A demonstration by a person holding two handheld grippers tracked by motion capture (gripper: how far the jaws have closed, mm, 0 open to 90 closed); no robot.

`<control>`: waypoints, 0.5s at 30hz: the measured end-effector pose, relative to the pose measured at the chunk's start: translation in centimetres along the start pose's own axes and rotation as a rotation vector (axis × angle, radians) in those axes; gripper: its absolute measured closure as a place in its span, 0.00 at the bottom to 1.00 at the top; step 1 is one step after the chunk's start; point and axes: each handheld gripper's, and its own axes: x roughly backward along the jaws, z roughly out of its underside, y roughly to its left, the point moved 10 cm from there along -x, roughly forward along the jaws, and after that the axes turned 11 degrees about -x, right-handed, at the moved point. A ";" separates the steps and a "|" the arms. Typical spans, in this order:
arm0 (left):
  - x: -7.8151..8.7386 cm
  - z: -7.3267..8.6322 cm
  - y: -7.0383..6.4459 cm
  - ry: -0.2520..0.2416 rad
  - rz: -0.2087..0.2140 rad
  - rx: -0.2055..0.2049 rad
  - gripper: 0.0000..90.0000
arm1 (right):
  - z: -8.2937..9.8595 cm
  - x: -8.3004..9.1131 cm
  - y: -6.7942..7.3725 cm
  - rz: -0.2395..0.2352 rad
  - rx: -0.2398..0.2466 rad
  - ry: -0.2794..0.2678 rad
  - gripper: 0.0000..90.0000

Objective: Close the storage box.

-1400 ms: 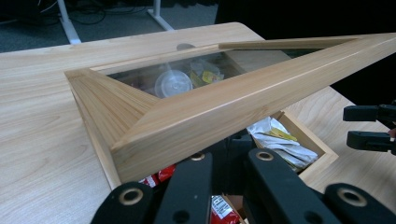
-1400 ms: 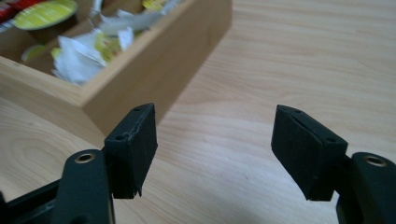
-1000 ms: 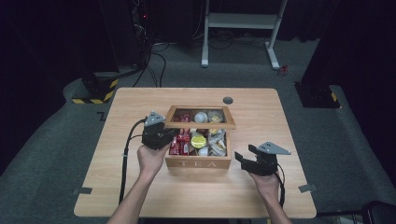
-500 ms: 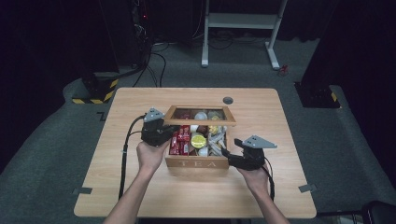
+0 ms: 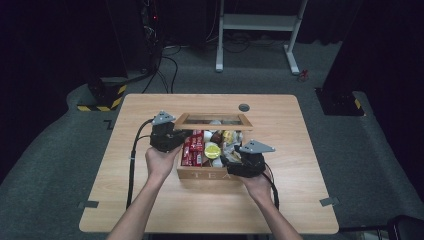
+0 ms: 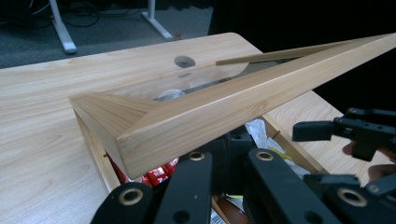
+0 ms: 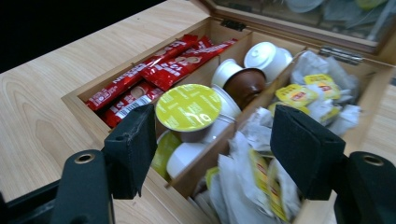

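- Your left gripper (image 5: 172, 136) sits at the tea box (image 5: 202, 172) lid (image 6: 224, 112), mid-table; I can't tell its jaw state.
- Your right gripper (image 7: 212, 154) hangs spread wide over the yellow-topped pod (image 7: 188, 107), gripping nothing.

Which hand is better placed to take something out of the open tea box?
Right. The right tongs are open and hang just over the box, above the pods and tea bags. The left tongs sit at the box's left side by the raised lid.
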 end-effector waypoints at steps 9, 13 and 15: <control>-0.1 -0.6 0.2 -0.004 0.009 0.010 1.00 | -0.4 -1.8 1.1 -0.003 0.006 0.024 0.35; -0.2 -0.8 0.3 0.002 0.004 0.002 1.00 | -0.5 -2.3 1.2 0.002 0.012 0.026 0.35; -0.2 -0.9 0.3 0.003 0.005 0.004 1.00 | -0.4 -2.6 1.2 0.004 0.005 0.036 0.35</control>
